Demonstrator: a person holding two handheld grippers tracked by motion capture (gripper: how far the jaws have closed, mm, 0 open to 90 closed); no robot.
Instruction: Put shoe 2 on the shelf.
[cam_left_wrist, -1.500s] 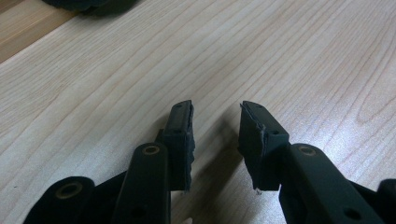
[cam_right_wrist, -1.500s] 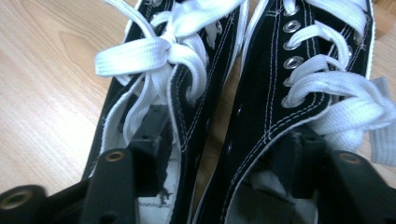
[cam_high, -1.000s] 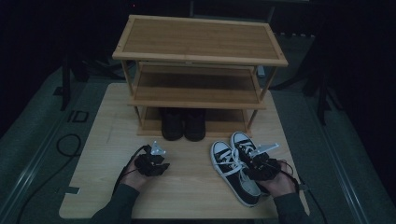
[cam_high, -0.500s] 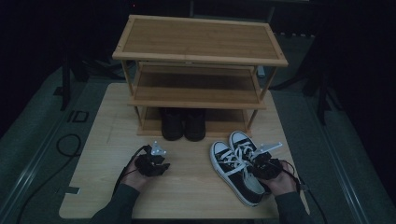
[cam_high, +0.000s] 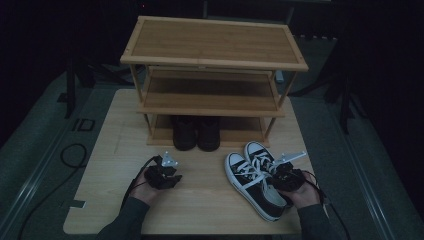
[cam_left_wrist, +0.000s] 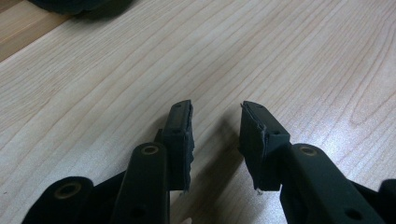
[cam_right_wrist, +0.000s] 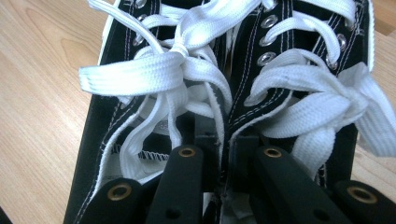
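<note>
A wooden table (cam_high: 200, 210) is seen in the high view, with a three-tier bamboo shoe rack (cam_high: 215, 60) standing across the upper middle of the frame. A pair of dark boots (cam_high: 196, 134) is tucked under the rack's lowest shelf, at the centre of the frame.

At the lower right of the high view, a pair of black sneakers (cam_high: 252, 182) with white laces and white toe caps lies side by side on the table, toes pointed toward the rack. The right gripper (cam_high: 282, 175) is held over their openings by the right hand (cam_high: 302, 192). In the right gripper view the jaws are seen pressed together on the adjoining inner collars of the two sneakers, where the two shoes meet at the lower middle of the frame; white laces (cam_right_wrist: 187, 65) are spread across the upper part.

At the lower left of the high view, the left gripper (cam_high: 167, 175) is held low over bare table by the left hand (cam_high: 145, 187). In the left gripper view its jaws are seen parted, with nothing between them but pale wood grain.
</note>
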